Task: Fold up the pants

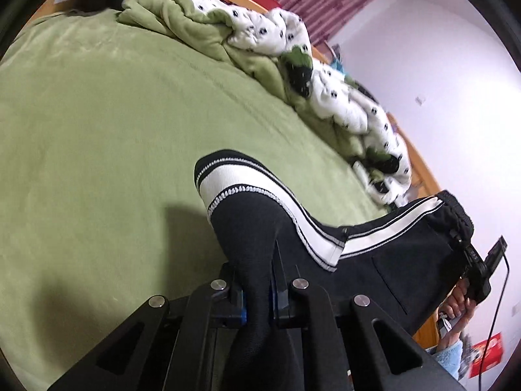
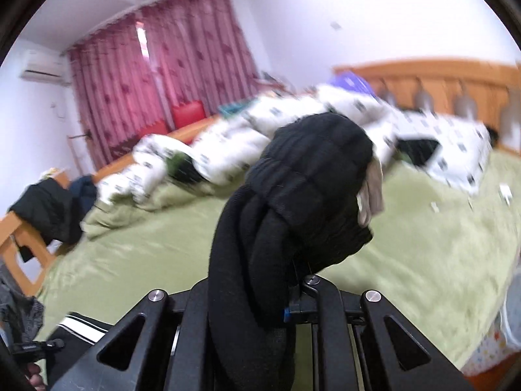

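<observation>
Tongs, L (image 1: 257,280): pinching black pants (image 1: 374,260) at leg end w/ white stripe. Tongs, R (image 2: 286,293): pinching bunched waistband. Pants hang lifted betw. both, above green bed (image 1: 97,130). Spotted quilt (image 1: 260,32) heaped at far edge; no containers seen.

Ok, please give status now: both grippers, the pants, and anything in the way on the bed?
Left gripper shut on pants. Right gripper shut on waistband end. Pants lifted over green bed. Crumpled quilt lies along far edge.

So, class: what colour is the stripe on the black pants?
White side stripe on the black pants; left wrist view.
</observation>
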`<state>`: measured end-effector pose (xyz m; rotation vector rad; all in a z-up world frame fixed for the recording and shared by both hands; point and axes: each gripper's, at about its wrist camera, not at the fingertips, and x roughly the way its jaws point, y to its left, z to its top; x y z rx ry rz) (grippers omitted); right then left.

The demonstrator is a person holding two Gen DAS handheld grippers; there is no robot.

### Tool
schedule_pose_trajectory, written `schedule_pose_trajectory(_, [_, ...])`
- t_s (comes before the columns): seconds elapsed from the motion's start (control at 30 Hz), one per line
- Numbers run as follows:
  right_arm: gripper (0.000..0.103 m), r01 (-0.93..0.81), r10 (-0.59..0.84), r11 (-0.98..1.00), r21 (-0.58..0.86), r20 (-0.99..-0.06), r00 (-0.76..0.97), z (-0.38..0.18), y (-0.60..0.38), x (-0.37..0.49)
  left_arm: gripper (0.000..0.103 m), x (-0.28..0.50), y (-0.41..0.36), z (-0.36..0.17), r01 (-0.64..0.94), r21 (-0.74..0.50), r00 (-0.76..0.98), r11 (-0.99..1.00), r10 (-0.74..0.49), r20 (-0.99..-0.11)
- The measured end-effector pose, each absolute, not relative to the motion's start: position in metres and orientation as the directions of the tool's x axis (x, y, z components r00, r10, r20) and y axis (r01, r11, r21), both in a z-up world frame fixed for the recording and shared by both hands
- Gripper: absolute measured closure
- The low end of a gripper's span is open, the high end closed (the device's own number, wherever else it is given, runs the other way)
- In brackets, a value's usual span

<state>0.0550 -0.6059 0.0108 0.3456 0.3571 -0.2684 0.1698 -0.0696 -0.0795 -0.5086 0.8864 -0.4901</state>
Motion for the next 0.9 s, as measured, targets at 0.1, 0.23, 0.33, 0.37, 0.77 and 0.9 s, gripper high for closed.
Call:
schedule_pose_trajectory(0.1, [0.088,0.235,-0.129,0.922,0.307,-0.329,0.936,0.042,-0.574,0.059,0.094,0.167,-0.035,-0.057,0.183,-0.542,0.596,0.821,-0.531,-0.603])
schedule_pose_trajectory(0.23, [0.088,0.125,-0.033,0.942,0.311,-0.285,0.958,0.045,-0.531,0.073,0.093,0.17,0.019,-0.045,0.139,-0.431,0.624,0.892,-0.416,-0.661])
schedule_pose_trajectory(0.33, [0.086,0.106,0.005,0.948,0.3,-0.348,0.937,0.007,-0.519,0.095,0.091,0.179,0.043,-0.073,0.068,-0.369,0.59,0.927,-0.335,-0.735])
schedule_pose_trajectory(0.37, [0.086,0.112,0.016,0.948,0.299,-0.394,0.919,-0.013,-0.519,0.105,0.083,0.184,0.047,-0.092,0.036,-0.351,0.554,0.936,-0.311,-0.772])
schedule_pose_trajectory(0.77, [0.057,0.38,-0.113,0.908,0.179,-0.767,0.632,-0.153,-0.58,0.073,0.035,0.135,0.044,-0.118,0.099,-0.236,0.59,0.967,-0.248,-0.768])
schedule_pose_trajectory(0.9, [0.057,0.346,-0.182,0.934,0.085,-0.72,0.67,-0.112,-0.545,0.049,0.034,0.121,0.034,-0.137,0.115,-0.224,0.565,0.968,-0.249,-0.787])
